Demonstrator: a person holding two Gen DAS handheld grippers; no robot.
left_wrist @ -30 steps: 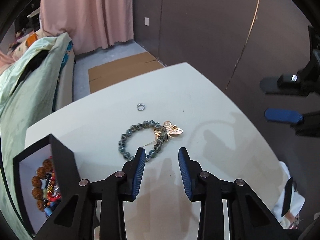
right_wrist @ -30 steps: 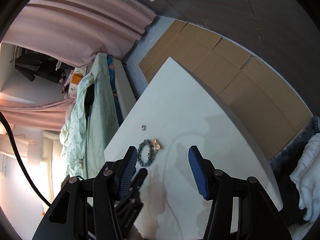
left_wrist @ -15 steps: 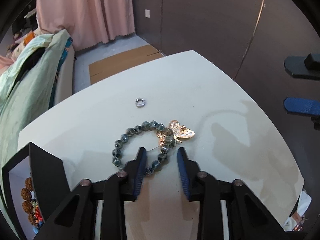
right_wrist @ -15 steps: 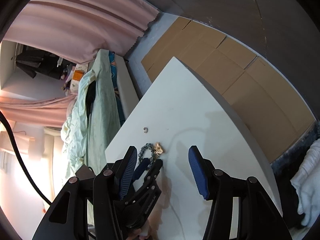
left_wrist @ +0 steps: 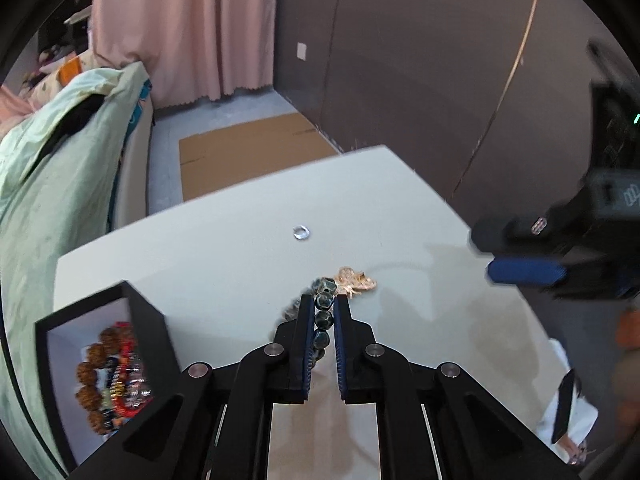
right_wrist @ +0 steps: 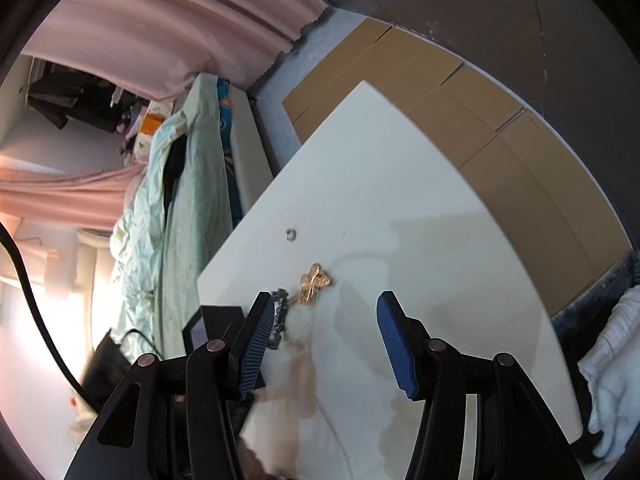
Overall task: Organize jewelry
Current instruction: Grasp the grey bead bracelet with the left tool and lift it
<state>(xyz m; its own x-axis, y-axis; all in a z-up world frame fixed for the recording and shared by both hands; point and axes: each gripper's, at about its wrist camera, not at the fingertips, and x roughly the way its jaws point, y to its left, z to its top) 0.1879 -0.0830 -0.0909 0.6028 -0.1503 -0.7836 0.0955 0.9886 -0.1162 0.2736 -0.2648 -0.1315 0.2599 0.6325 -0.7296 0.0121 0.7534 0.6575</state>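
Note:
My left gripper (left_wrist: 323, 300) is shut on a dark blue-green bead bracelet (left_wrist: 323, 318), whose beads run between the blue pads. A gold butterfly brooch (left_wrist: 355, 279) lies on the white table just past the fingertips, and shows in the right wrist view (right_wrist: 314, 282). A small silver ring (left_wrist: 301, 232) lies farther back on the table; it also shows in the right wrist view (right_wrist: 290, 234). My right gripper (right_wrist: 326, 312) is open and empty above the table, right of the bracelet (right_wrist: 279, 316); it appears at the right in the left wrist view (left_wrist: 526, 272).
A black jewelry box (left_wrist: 150, 320) holding several bead bracelets stands at the table's left front. The white table (left_wrist: 224, 248) ends near a bed with green bedding (left_wrist: 48, 168) on the left. Cardboard (left_wrist: 244, 160) lies on the floor beyond.
My left gripper moved forward and shut on the bead bracelet, which now hangs bunched between the pads. The right gripper came lower and closer to the brooch.

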